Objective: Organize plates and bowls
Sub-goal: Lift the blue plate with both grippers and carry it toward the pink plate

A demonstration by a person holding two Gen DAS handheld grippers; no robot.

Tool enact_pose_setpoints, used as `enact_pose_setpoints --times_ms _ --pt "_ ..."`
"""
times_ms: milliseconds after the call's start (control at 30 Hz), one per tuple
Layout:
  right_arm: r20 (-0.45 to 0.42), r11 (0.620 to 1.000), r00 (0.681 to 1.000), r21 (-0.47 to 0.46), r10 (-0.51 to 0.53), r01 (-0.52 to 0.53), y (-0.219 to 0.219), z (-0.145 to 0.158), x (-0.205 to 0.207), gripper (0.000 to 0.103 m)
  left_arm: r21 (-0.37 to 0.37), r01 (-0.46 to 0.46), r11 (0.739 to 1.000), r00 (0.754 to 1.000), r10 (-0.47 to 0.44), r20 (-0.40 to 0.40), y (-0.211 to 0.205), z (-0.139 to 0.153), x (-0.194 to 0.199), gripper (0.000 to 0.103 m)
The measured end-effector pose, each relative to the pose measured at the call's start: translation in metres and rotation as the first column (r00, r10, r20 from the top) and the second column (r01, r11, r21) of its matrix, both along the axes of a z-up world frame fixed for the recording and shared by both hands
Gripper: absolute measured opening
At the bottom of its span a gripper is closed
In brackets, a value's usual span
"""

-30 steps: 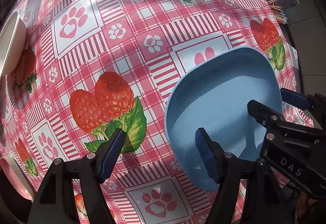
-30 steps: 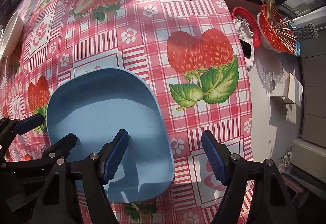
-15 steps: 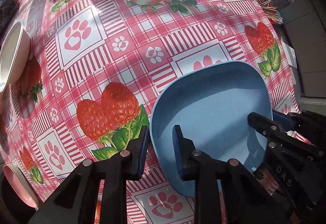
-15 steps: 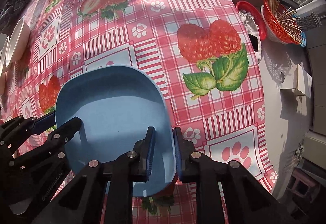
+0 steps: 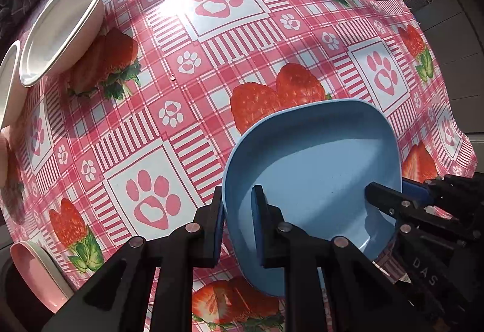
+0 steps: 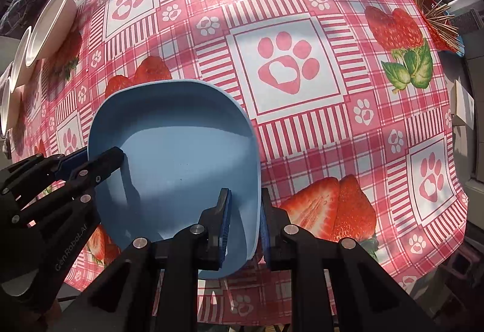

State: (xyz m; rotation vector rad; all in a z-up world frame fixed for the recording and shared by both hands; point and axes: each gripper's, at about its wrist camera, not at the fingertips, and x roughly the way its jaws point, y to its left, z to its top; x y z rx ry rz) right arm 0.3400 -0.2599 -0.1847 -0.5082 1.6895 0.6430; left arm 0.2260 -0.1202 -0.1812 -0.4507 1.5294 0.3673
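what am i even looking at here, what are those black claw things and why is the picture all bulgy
Those black claws are two hand-held grippers: a person holds one in each hand, and no robot arm is involved. Each carries a fisheye camera looking forward along its fingers, which is why the pictures bulge.

One picture comes from the left gripper, the other from the right gripper. Each camera also catches the other gripper at the side.

Both have their jaws shut on the rim of the same blue dish, one on each side. The dish appears lifted off the table, though that is hard to be sure of.

Below is a table with a pink checked cloth printed with strawberries and paw prints. At its left edge sit white bowls, and a pink dish near the corner.
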Motion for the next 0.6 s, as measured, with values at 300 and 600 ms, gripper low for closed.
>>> enact_pose_setpoints --times_ms 300,600 --pt "-0.047 0.998 0.997 0.013 0.067 -0.067 0.064 0.004 -0.091 0.02 0.08 -0.033 0.996 0.996 0.039 -0.079 0.055 -0.001 -0.098 0.02" --pt "-0.084 0.997 0.993 0.03 0.078 -0.076 0.098 0.005 -0.155 0.021 0.117 -0.041 0.992 0.996 0.049 -0.068 0.079 0.002 -0.176 0.022"
